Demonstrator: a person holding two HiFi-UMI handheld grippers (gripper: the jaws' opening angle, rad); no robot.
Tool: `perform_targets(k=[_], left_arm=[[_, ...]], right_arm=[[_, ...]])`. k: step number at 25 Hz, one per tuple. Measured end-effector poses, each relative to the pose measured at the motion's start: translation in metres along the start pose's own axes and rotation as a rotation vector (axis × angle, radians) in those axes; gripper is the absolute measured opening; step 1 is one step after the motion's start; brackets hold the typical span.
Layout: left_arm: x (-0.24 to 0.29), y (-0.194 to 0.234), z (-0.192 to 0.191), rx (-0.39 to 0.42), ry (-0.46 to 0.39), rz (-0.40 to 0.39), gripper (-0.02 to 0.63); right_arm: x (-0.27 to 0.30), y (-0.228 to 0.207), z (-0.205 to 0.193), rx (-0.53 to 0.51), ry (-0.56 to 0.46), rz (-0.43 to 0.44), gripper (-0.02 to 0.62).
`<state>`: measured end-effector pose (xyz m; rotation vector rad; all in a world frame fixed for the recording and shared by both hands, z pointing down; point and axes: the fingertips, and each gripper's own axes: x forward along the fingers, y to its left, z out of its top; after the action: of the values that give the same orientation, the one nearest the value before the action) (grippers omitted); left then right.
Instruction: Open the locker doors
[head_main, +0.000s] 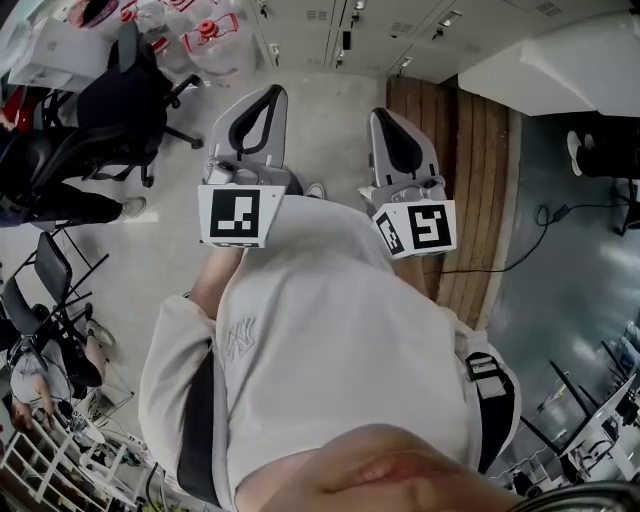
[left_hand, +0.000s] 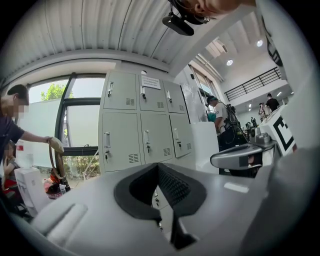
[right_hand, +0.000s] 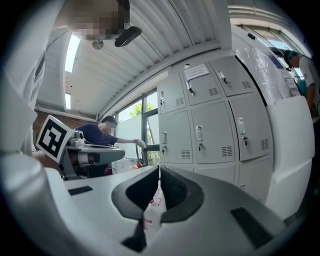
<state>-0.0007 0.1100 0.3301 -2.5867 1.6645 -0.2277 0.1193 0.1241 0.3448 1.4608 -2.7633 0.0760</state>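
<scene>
A bank of grey lockers (left_hand: 145, 120) stands ahead of me, and every door in sight is shut, each with a small handle and a vent. The same lockers (right_hand: 215, 120) fill the right gripper view, and in the head view the lockers (head_main: 330, 25) lie along the top edge. My left gripper (left_hand: 158, 165) is shut with nothing between its pads and is held well short of the doors. My right gripper (right_hand: 159, 169) is likewise shut and empty. In the head view, the left gripper (head_main: 262, 100) and right gripper (head_main: 392, 122) are side by side in front of my body.
Black office chairs (head_main: 100, 110) stand to the left. A wooden floor strip (head_main: 470, 170) and a white block (head_main: 560, 60) lie to the right, with a cable (head_main: 560, 212) on the floor. A person (left_hand: 10, 130) is by the window, left of the lockers.
</scene>
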Motion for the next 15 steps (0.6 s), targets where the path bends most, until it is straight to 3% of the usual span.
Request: perform_targets(k=[9, 15], left_arm=[[0.029, 0.033, -0.003, -0.004, -0.019, -0.012, 0.000], [0.068, 0.087, -0.006, -0.003, -0.027, -0.014, 0.000]], right_arm=[[0.042, -0.006, -0.004, 0.002, 0.010, -0.012, 0.015], [0.109, -0.010, -0.001, -0.007, 0.017, -0.011, 0.015]])
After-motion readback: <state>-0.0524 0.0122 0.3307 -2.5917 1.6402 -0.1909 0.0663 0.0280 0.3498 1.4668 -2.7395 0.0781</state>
